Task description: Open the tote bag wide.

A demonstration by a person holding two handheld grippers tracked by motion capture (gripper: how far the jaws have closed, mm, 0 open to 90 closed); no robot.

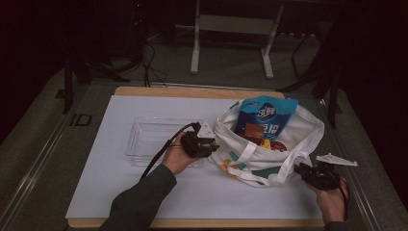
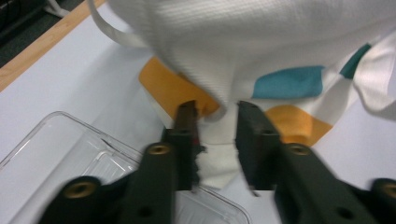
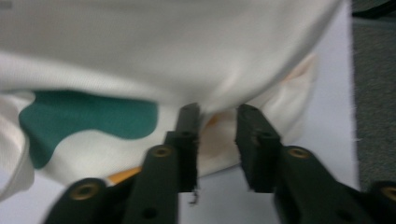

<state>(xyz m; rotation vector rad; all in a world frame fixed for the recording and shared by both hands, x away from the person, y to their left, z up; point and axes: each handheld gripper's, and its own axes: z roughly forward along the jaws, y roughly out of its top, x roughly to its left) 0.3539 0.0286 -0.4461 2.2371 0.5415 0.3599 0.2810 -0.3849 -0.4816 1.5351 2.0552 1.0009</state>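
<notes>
Both grippers sit at the tote bag [image 1: 269, 144] on the mat [image 1: 120, 187]: the left gripper [image 2: 217, 109] at its left side, the right gripper [image 3: 218, 112] at its right. Each has its jaws parted, cloth just ahead, nothing pinched. This looks like the start of unpacking; next, each must close on the rim to hold it open. A clear tray [image 1: 154, 137] lies beside the left gripper. The room behind is dark, with a stand's legs [image 1: 231, 43].

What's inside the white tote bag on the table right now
A blue snack pouch sticks up out of the tote bag, with smaller red and yellow packets beside it. Anything deeper is hidden by the cloth.
</notes>
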